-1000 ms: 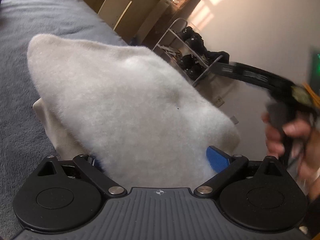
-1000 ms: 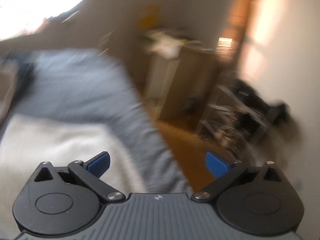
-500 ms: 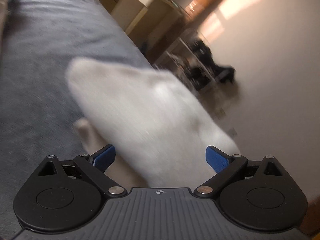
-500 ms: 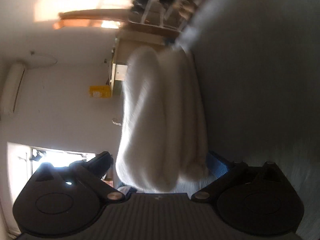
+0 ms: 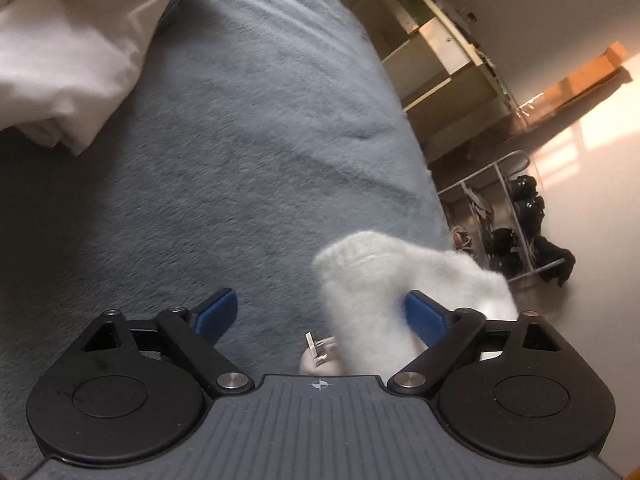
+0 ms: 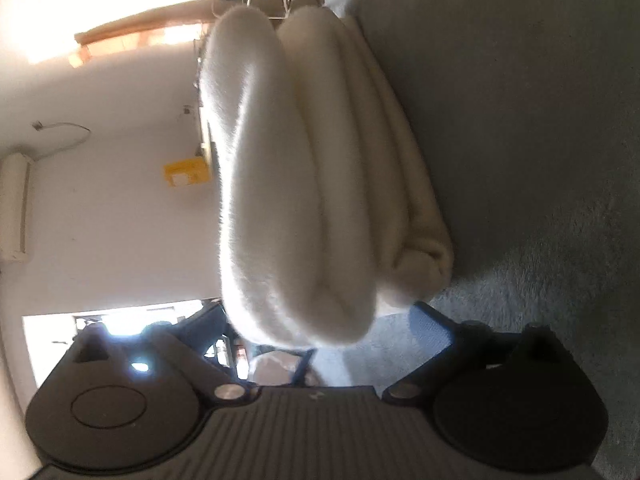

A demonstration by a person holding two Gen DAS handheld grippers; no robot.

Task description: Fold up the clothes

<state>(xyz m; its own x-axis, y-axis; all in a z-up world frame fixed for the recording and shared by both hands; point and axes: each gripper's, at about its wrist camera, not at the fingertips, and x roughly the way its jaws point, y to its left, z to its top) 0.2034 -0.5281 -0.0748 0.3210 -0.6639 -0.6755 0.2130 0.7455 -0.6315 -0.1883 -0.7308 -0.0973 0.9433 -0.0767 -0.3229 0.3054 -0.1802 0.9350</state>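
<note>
A folded white fluffy garment (image 5: 384,292) lies near the right edge of the grey-blue blanket (image 5: 240,160) on the bed. My left gripper (image 5: 320,314) is over the blanket with its jaws closing. A corner of the garment sits between the jaws, against the right blue pad (image 5: 424,318), while the left pad (image 5: 216,312) is apart from it. In the right wrist view, which is rolled sideways, the garment (image 6: 288,184) rests on cream layers (image 6: 400,168). My right gripper (image 6: 320,320) is at its near end, jaws closing around the stack without pinching it.
Crumpled white bedding (image 5: 60,60) lies at the far left of the bed. Past the bed's right edge stand a wooden shelf unit (image 5: 440,64) and a wire shoe rack (image 5: 508,220). A yellow box (image 6: 188,172) and a wall unit (image 6: 14,204) show behind.
The left gripper swung across the bed, so the garment went from filling its view to a corner at the right. The right gripper rolled onto its side and dropped to the garment's end.
</note>
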